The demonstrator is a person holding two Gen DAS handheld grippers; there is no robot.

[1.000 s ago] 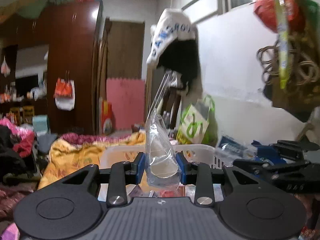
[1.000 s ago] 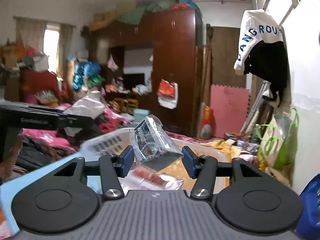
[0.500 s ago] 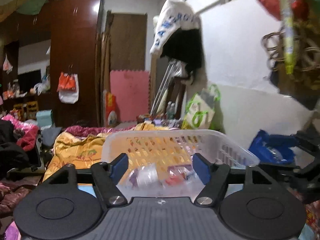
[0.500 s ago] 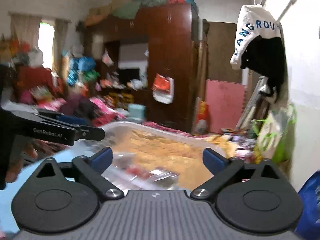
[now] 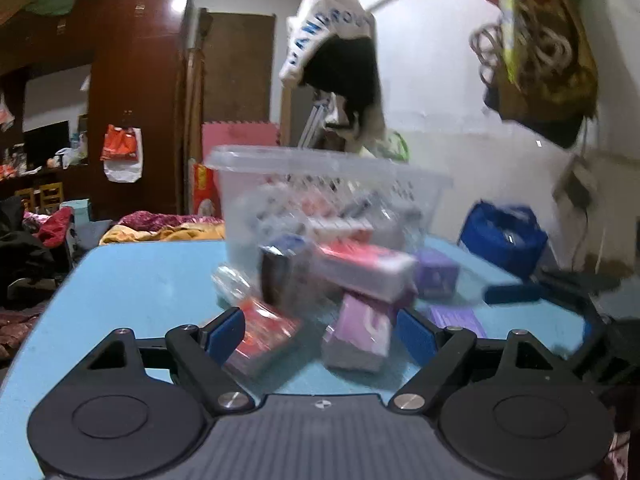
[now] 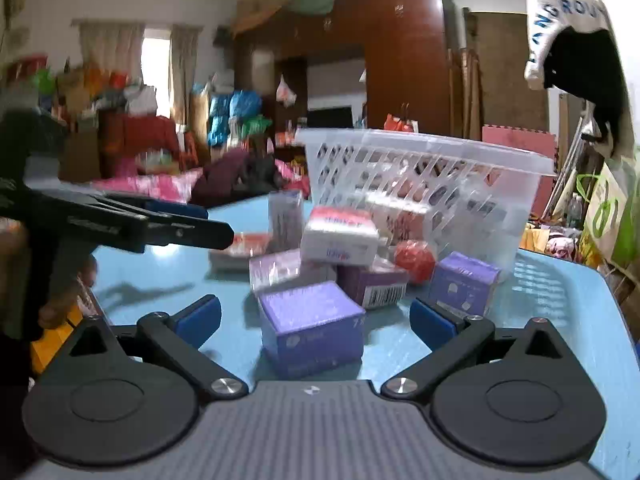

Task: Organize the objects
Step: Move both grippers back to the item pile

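The right claw (image 6: 316, 322) is spread wide and grasps nothing; a purple box (image 6: 311, 326) sits on the blue tabletop (image 6: 568, 300) between its fingers, untouched. The left claw (image 5: 320, 334) is likewise released, with a red packet (image 5: 262, 340) and a pink box (image 5: 362, 334) lying between its fingers, the pink box's long axis running away from the camera. Beyond the pile of boxes stands a clear basket (image 6: 424, 176), upright, its long side running left to right.

Blue table (image 6: 560, 280), tall brown wardrobe (image 6: 404, 52), white-and-black garment hanging (image 5: 336, 40), pink foam mat (image 5: 236, 136), curtained window (image 6: 156, 68)
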